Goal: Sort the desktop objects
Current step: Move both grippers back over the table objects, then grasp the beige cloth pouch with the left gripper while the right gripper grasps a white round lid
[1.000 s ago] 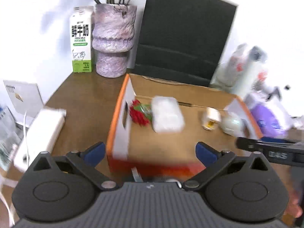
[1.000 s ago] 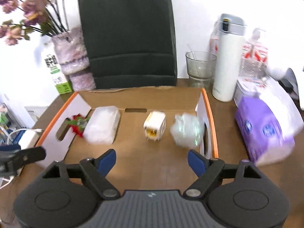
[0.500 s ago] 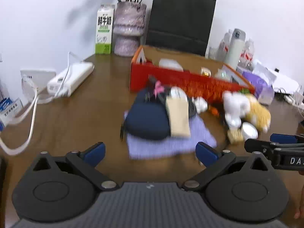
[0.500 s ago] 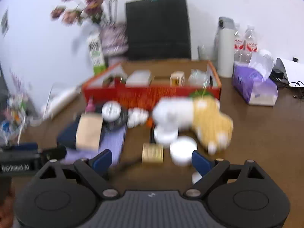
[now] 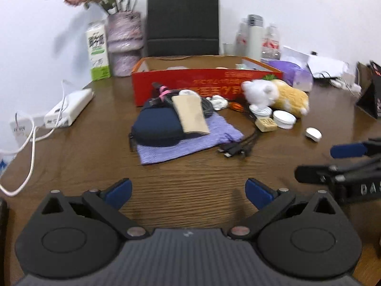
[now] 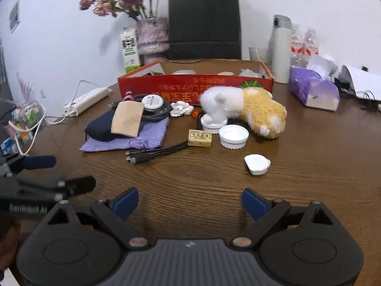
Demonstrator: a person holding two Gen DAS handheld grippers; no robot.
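Observation:
A heap of desk objects lies in front of the red cardboard box (image 6: 190, 88): a navy pouch (image 5: 157, 124) on a purple cloth (image 5: 190, 143), a tan sleeve (image 6: 127, 119), a round tin (image 6: 152, 100), black cables (image 6: 152, 153), a small yellow box (image 6: 200, 138), white lids (image 6: 233, 135), a white cap (image 6: 257, 164) and a white-and-yellow plush toy (image 6: 257, 112). My left gripper (image 5: 188, 189) stands open over bare table near the front edge. Beside it, my right gripper (image 6: 190, 200) has its jaws opening, with nothing between them.
Behind the box stand a milk carton (image 5: 97, 52), a vase of flowers (image 5: 123, 43), a black paper bag (image 5: 183, 21) and a white flask (image 6: 281, 50). A purple tissue pack (image 6: 312, 90) lies at the right, a white power strip (image 5: 69, 109) with cords at the left.
Both grippers have drawn back from above the box to the near side of the table and sunk lower. The heap in front of the box has come into view.

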